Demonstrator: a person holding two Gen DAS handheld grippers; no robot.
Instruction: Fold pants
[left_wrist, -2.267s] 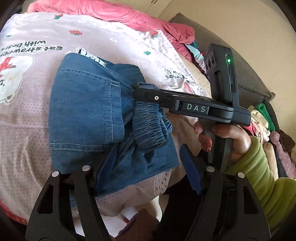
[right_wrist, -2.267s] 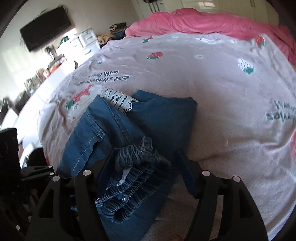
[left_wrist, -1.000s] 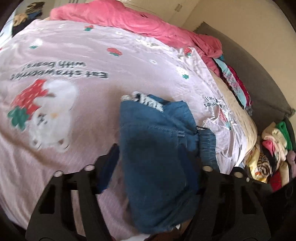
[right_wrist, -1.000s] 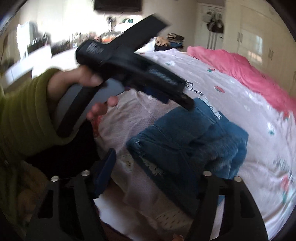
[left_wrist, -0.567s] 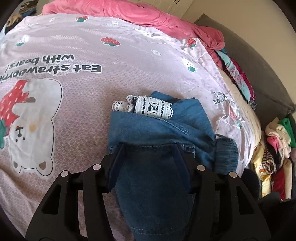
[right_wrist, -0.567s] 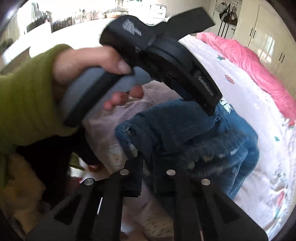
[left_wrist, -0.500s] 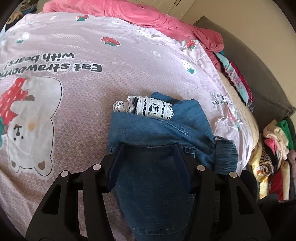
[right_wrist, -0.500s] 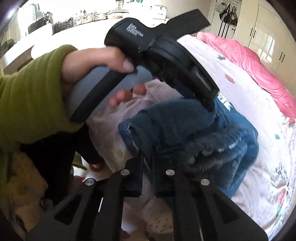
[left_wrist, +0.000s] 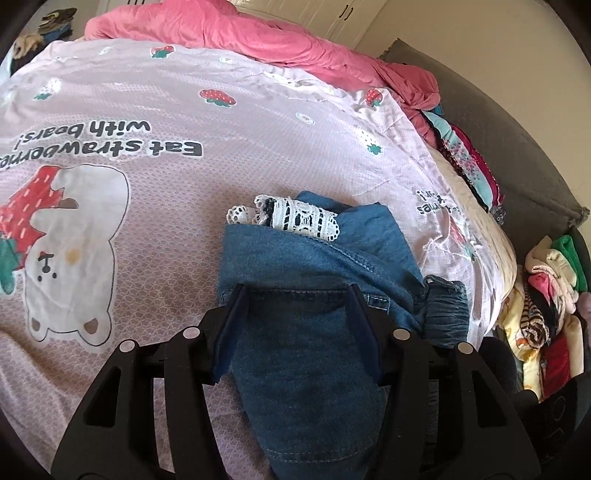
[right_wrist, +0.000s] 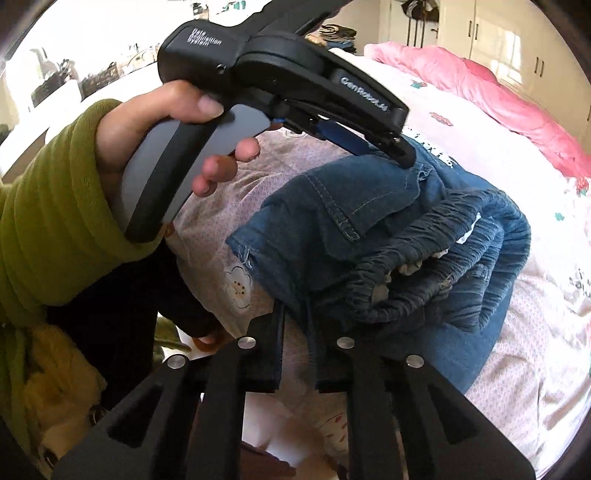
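Folded blue denim pants (left_wrist: 306, 258) lie on the printed bed sheet (left_wrist: 147, 229), with white lace trim (left_wrist: 295, 218) showing at the far end. My left gripper (left_wrist: 295, 291) rests half open on top of the fold, its fingers straddling the pocket seam without pinching it. The right wrist view shows that gripper (right_wrist: 402, 158) held by a hand (right_wrist: 147, 122) in a green sleeve, its tip on the denim. My right gripper (right_wrist: 297, 314) pinches the near edge of the pants (right_wrist: 369, 206) beside the gathered waistband (right_wrist: 443, 258). Its jaws are easing open slightly, with denim still pressed between the pads.
A pink duvet (left_wrist: 258, 37) is bunched along the far side of the bed. To the right stand a grey padded panel (left_wrist: 498, 129) and a heap of mixed clothes (left_wrist: 546, 295). The bed's near edge runs just under the pants.
My right gripper went from wide open to closed on the near edge of the pants. My left gripper sank a little onto the top of the fold and narrowed slightly.
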